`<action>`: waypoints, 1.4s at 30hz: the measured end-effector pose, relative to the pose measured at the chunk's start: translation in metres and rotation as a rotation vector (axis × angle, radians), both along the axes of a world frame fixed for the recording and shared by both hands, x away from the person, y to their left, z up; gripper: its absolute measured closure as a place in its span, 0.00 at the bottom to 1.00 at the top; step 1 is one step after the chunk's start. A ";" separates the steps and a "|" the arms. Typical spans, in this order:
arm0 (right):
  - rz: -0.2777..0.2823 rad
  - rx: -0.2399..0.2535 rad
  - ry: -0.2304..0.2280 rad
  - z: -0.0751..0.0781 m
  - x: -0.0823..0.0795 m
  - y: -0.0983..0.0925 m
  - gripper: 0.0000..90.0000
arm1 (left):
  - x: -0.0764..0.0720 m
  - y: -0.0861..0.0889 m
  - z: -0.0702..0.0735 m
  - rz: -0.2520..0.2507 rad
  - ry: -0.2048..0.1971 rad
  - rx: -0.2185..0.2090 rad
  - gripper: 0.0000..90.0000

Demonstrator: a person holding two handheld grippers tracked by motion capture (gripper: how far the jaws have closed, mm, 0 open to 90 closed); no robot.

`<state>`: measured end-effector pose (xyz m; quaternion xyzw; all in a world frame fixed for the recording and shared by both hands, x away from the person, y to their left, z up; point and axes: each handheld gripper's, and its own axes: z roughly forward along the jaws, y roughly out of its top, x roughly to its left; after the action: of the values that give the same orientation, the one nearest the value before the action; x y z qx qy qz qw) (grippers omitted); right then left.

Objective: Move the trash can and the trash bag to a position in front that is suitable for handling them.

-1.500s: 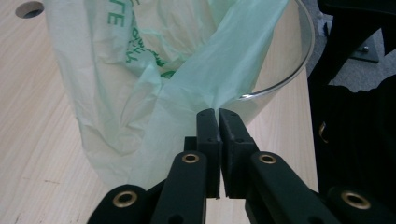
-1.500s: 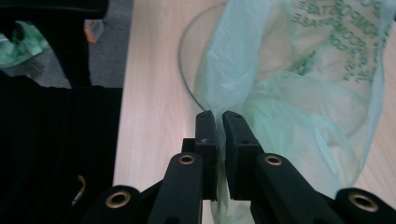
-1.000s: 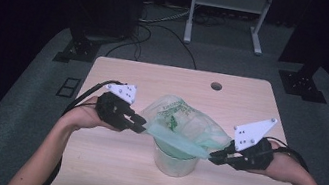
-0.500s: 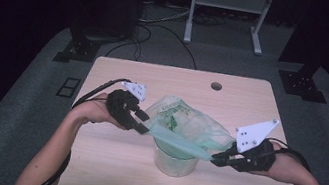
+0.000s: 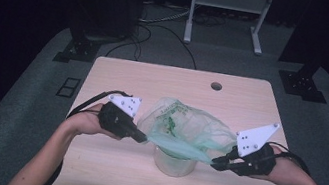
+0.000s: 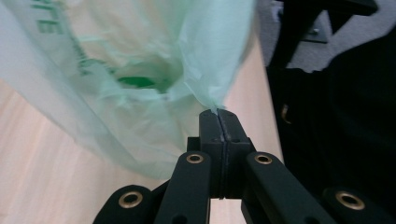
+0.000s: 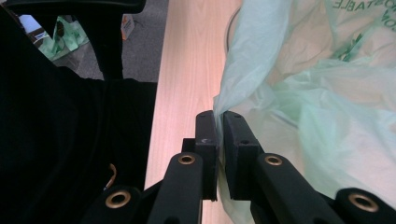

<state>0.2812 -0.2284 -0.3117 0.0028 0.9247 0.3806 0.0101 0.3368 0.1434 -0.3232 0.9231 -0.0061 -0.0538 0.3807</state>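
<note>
A thin pale green plastic bag [image 5: 182, 126] with green print lies spread over a clear round tub [image 5: 173, 162] in the middle of the table. My left gripper [image 5: 142, 139] is at the bag's left rim; its jaws have just been closing and now stand shut on a pinch of the film [image 6: 218, 112]. At the right rim my right gripper [image 5: 215, 164] is shut on the bag's edge [image 7: 218, 114]. The bag [image 6: 116, 79] hangs stretched between both grippers, its mouth partly open [image 7: 327, 116].
The wooden table [image 5: 243, 95] has a round cable hole [image 5: 215, 86] near its far edge. Beyond it stand a white frame stand [image 5: 228, 2] and two black stand feet [image 5: 76, 50] [image 5: 303, 85] on grey carpet, with cables on the floor.
The left gripper tilted away from the bag's rim half a second ago, then dropped slightly and closed on the left edge. The right gripper has kept still with its hold.
</note>
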 end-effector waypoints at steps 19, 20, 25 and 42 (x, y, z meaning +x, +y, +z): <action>0.012 -0.103 0.081 -0.044 0.005 0.010 1.00 | -0.017 -0.004 -0.043 -0.038 -0.006 0.082 1.00; 0.012 -0.106 0.091 -0.046 0.006 0.010 1.00 | -0.017 -0.004 -0.044 -0.043 0.000 0.080 1.00; 0.019 -0.138 0.110 -0.057 0.006 0.011 1.00 | -0.017 -0.005 -0.052 -0.038 0.005 0.123 1.00; -0.063 -0.032 0.006 -0.008 0.005 -0.001 0.71 | -0.018 0.002 -0.010 0.066 -0.051 0.038 0.57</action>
<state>0.2859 -0.2297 -0.3196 0.0329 0.9300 0.3654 0.0196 0.3184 0.1455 -0.3332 0.9309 0.0158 -0.0179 0.3644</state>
